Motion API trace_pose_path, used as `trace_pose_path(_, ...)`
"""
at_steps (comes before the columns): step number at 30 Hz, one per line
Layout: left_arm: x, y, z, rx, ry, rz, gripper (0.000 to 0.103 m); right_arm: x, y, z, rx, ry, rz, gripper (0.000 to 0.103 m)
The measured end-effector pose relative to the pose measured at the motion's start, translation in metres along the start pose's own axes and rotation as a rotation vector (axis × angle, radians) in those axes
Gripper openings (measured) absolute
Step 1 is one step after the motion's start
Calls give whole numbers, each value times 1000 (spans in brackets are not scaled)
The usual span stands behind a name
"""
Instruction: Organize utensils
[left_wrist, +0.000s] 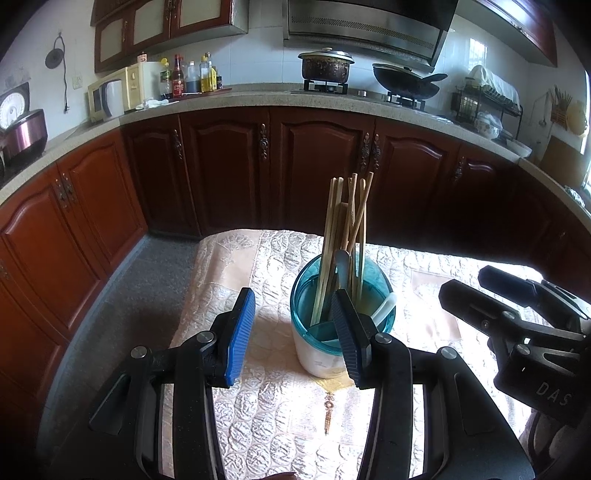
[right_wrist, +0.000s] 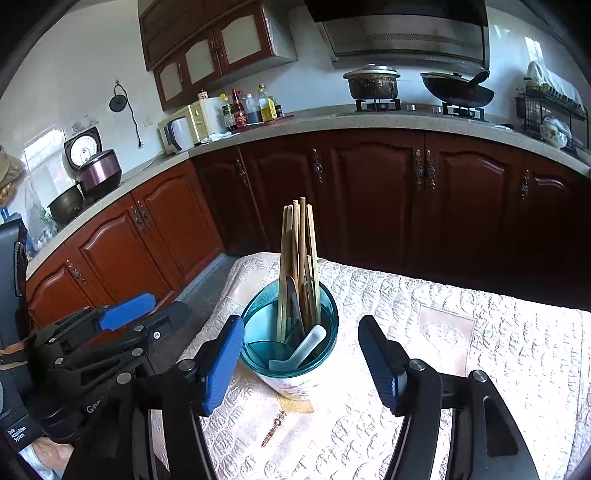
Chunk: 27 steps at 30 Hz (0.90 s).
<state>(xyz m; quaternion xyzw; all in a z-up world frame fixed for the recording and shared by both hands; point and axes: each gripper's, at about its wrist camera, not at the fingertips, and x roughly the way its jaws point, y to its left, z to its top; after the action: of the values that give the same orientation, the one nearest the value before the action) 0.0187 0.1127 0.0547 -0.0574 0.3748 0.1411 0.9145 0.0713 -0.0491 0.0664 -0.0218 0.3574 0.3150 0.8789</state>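
A round holder (left_wrist: 317, 354) with a teal rim and white body stands on the quilted table cover. It holds several wooden chopsticks (left_wrist: 347, 229), a grey-handled utensil and a white spoon (left_wrist: 384, 306). My left gripper (left_wrist: 295, 332) is open and empty, just in front of the holder, its right finger overlapping the rim. In the right wrist view the holder (right_wrist: 291, 380) with chopsticks (right_wrist: 299, 258) and white spoon (right_wrist: 303, 350) sits between the open, empty fingers of my right gripper (right_wrist: 301, 365). Each gripper shows in the other's view, the right (left_wrist: 517, 317) and the left (right_wrist: 122, 325).
The table's quilted cover (right_wrist: 461, 354) spreads right and forward. A small key-like ornament (right_wrist: 273, 430) lies in front of the holder. Dark wooden cabinets (left_wrist: 229, 166) and a counter with a microwave, bottles, pot and wok run behind the table.
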Motion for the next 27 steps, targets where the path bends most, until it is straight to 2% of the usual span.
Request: trace_pose_path(27, 2, -5, -1, 38, 1, 42, 43, 6, -4, 1, -2, 24, 0, 62)
